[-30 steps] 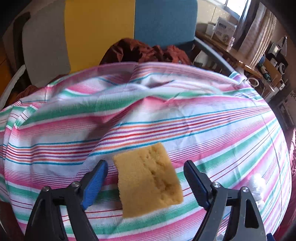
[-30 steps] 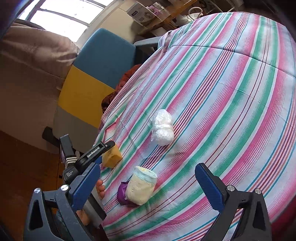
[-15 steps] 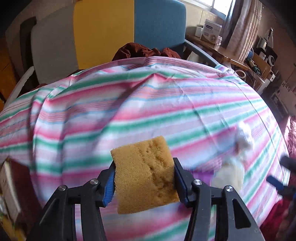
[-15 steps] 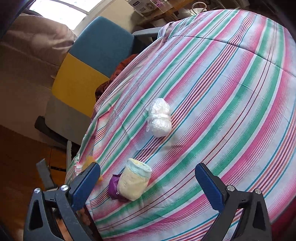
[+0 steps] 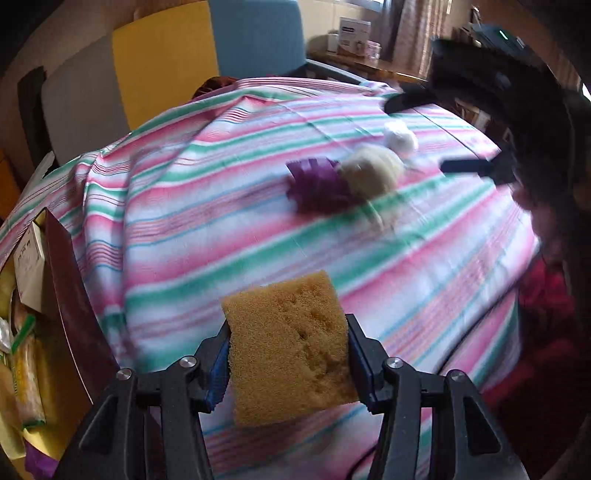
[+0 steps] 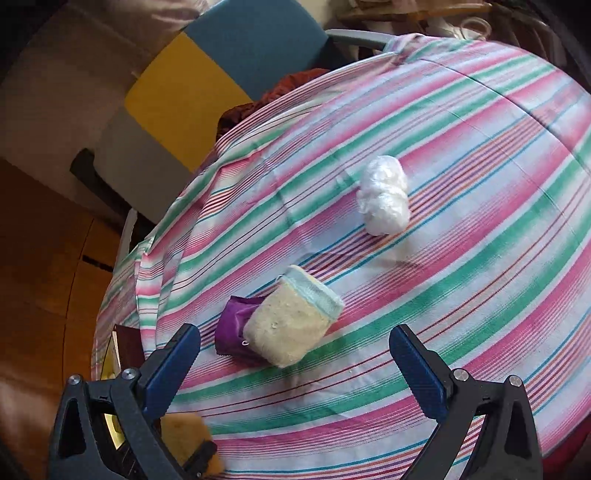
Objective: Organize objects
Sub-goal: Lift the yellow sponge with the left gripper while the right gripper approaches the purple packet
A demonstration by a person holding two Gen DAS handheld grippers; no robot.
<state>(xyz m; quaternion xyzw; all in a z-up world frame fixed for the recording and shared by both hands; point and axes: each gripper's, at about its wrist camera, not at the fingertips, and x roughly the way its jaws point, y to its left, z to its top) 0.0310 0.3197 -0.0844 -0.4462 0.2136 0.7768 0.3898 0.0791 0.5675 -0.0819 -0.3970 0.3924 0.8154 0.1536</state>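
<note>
My left gripper (image 5: 288, 360) is shut on a yellow-brown sponge (image 5: 290, 345) and holds it in the air over the near edge of the striped tablecloth (image 5: 229, 206). The sponge also shows at the bottom left of the right wrist view (image 6: 186, 437). My right gripper (image 6: 295, 367) is open and empty, hovering just in front of a cream pouch with a pale blue rim (image 6: 291, 323) that lies against a purple packet (image 6: 234, 325). A white plastic-wrapped bundle (image 6: 384, 201) lies farther back. The left wrist view shows the pouch (image 5: 371, 173), packet (image 5: 317, 184) and bundle (image 5: 400, 136), blurred.
A box with a dark red flap (image 5: 70, 280) holding packets stands at the left, below the table edge. A chair with yellow and blue panels (image 6: 207, 85) and a rust-red cloth (image 6: 273, 96) stand behind the table. A shelf with boxes (image 5: 354, 33) is at the back.
My left gripper closed on the sponge, lifted it off the cloth and pulled back toward the table's left edge. My right gripper moved closer to the cream pouch, still open.
</note>
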